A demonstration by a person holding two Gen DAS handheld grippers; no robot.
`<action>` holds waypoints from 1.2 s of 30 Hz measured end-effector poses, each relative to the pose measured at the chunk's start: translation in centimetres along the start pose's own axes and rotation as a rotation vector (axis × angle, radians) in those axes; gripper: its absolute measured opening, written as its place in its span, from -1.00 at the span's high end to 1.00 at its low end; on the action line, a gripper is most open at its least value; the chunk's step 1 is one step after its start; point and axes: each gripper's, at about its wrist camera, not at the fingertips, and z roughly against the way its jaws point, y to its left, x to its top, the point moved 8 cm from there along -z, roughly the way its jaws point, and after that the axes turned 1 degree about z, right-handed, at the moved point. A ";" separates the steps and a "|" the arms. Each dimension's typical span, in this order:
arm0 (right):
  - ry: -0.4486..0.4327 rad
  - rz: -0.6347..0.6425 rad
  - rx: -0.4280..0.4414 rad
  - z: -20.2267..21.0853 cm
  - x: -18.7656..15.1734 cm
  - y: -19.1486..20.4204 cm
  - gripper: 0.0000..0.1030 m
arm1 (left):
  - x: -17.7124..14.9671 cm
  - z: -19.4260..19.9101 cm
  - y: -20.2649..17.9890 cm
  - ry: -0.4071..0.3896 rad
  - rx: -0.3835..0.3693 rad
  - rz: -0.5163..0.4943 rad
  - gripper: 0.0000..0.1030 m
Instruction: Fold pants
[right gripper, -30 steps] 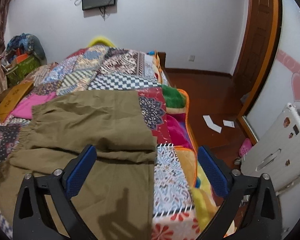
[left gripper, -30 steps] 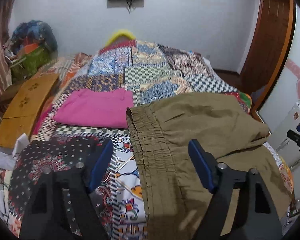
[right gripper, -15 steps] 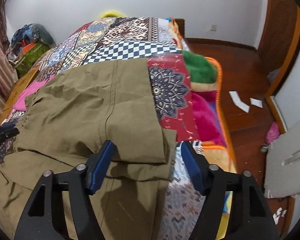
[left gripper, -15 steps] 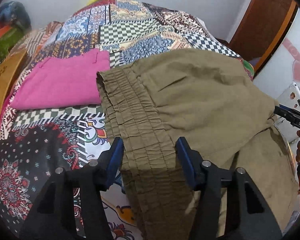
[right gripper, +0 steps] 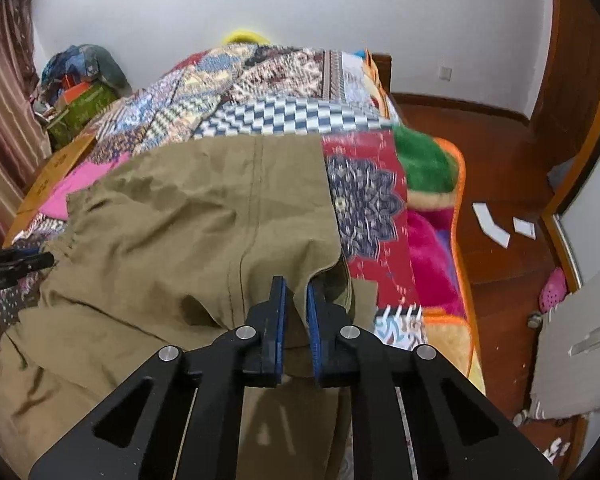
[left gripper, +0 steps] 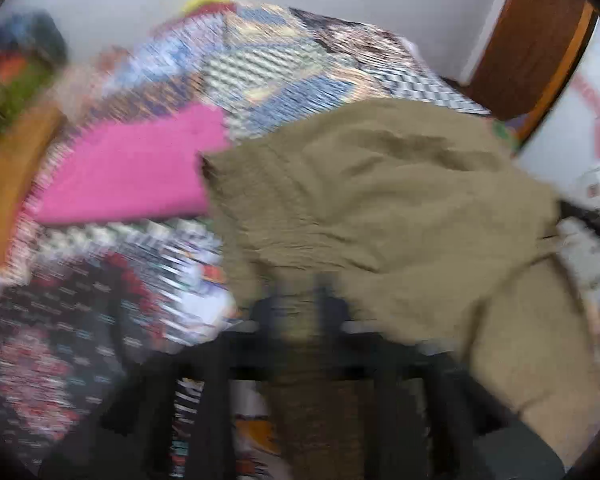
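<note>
Pants (right gripper: 188,240) in olive cloth lie half folded on the patchwork bed cover (right gripper: 284,116), and we hold them at 2 places. Our right gripper (right gripper: 296,296) has its blue fingers (right gripper: 279,312) clenched on the near edge of the upper layer, beside the seam. Our left gripper (left gripper: 300,304) appears blurred, but its fingers are pressed together on the gathered waistband. In the right view it shows at the far left edge of the cloth. A pink garment (left gripper: 136,172) lies just beside the waistband.
</note>
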 end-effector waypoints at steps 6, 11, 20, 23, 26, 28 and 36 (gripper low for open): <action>-0.051 0.057 -0.054 0.4 1.5 0.8 0.86 | 0.6 0.3 1.5 -0.017 -0.061 0.081 0.86; -0.014 0.053 -0.133 -0.7 0.8 -0.8 0.89 | 0.3 0.4 1.7 -0.024 -0.048 0.073 0.85; -0.002 0.046 -0.142 1.1 2.2 -2.0 0.74 | 0.9 2.1 4.4 -0.047 -0.004 0.114 0.12; -0.017 0.050 -0.128 1.5 3.3 -1.9 0.31 | 2.2 3.0 5.6 -0.097 0.013 0.136 -0.01; -0.044 0.068 -0.122 1.3 4.9 -1.6 0.22 | 3.6 2.6 5.9 -0.100 -0.009 0.139 -0.01; -0.044 0.082 -0.122 0.7 5.6 -1.4 0.20 | 4.7 1.6 5.9 -0.086 -0.021 0.132 -0.01; 0.020 0.104 -0.067 -3.8 8.9 -1.8 0.18 | 6.7 -3.3 4.9 -0.018 -0.046 0.084 -0.01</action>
